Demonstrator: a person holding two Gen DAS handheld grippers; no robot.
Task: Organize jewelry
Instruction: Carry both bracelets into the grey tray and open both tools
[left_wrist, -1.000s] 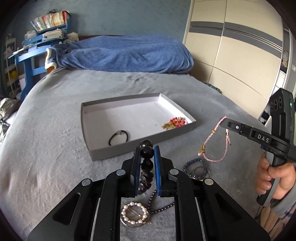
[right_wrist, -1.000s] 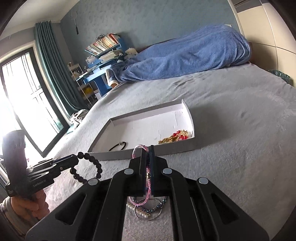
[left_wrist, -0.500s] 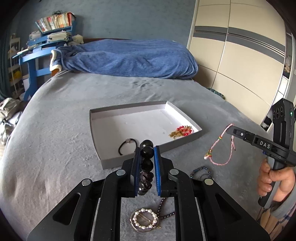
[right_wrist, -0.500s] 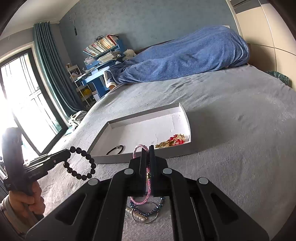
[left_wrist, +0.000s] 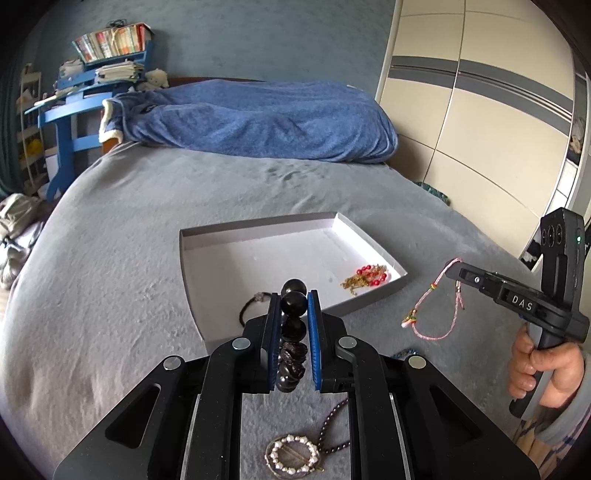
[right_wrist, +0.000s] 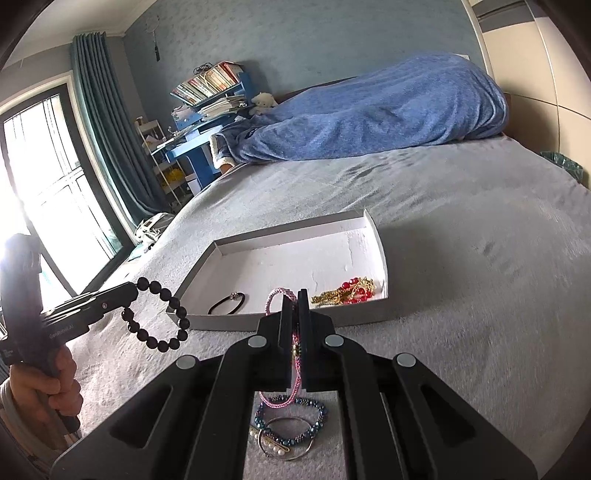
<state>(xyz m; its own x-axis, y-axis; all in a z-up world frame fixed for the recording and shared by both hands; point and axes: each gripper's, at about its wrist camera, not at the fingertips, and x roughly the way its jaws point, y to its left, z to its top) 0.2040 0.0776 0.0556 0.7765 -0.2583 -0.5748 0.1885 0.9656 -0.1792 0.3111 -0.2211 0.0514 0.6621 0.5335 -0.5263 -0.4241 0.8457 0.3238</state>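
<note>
My left gripper is shut on a black bead bracelet, which hangs as a loop in the right wrist view, held above the bed near the tray's front left corner. My right gripper is shut on a pink cord bracelet, which also shows between its fingers, held in the air right of the tray. A shallow white tray on the grey bed holds a black hair tie and a red-and-gold chain.
A pearl ring brooch and a dark bead strand lie on the bedspread below the left gripper. A blue bead bracelet and a pearl hoop lie below the right gripper. A blue blanket lies at the bed's far end.
Both grippers have risen and drawn back from the tray, each carrying its bracelet. The tray now looks farther away and the loose jewelry lies lower in both views.
</note>
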